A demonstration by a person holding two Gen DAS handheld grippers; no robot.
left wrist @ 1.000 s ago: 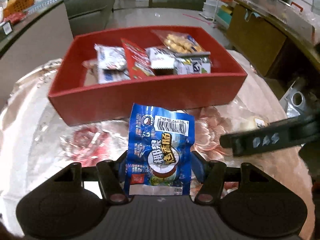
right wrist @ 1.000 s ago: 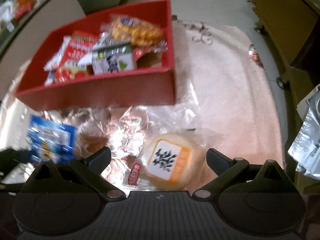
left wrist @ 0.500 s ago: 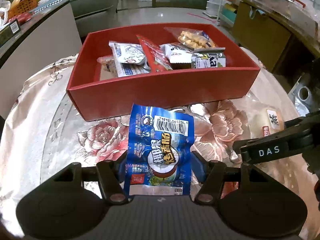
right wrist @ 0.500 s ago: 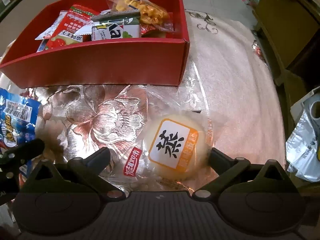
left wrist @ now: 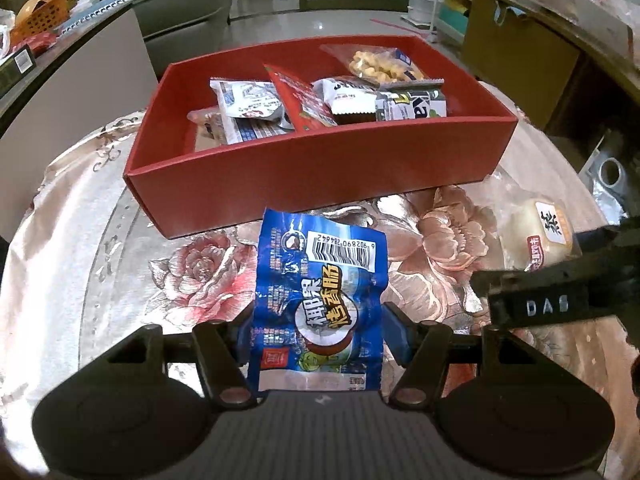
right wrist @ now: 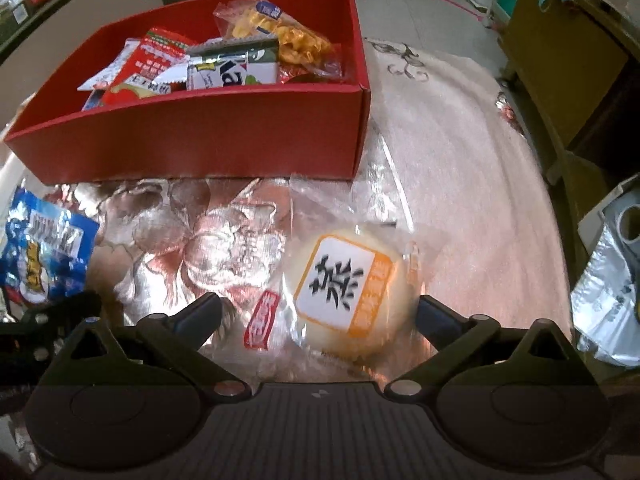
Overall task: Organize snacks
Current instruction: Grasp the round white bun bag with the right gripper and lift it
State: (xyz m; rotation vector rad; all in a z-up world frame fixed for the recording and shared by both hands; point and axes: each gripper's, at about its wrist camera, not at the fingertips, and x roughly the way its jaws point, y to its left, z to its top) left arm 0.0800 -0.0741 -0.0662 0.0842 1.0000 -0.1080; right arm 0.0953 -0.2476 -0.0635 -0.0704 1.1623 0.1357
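Observation:
My left gripper [left wrist: 320, 328] is shut on a blue snack packet [left wrist: 320, 280], held just in front of the red box [left wrist: 320, 176]; the packet also shows at the left of the right wrist view [right wrist: 44, 248]. Several snack packets [left wrist: 320, 96] lie in the box. A round pale bun in a clear wrapper [right wrist: 344, 284] rests on the floral tablecloth [right wrist: 460, 168]. My right gripper [right wrist: 316, 312] is open and straddles it, the right fingertip close to the bun's edge and the left one apart from it. One right finger [left wrist: 536, 304] shows in the left wrist view beside the bun [left wrist: 536, 236].
A silver bag [right wrist: 608, 292] hangs past the table's right edge. A wooden cabinet [left wrist: 520, 52] stands at the back right and a grey sofa [left wrist: 180, 4] at the back left. The red box [right wrist: 200, 132] sits close behind both grippers.
My right gripper has come down and forward over the bun, which now lies between its fingers. My left gripper has kept its hold on the blue packet and hardly moved.

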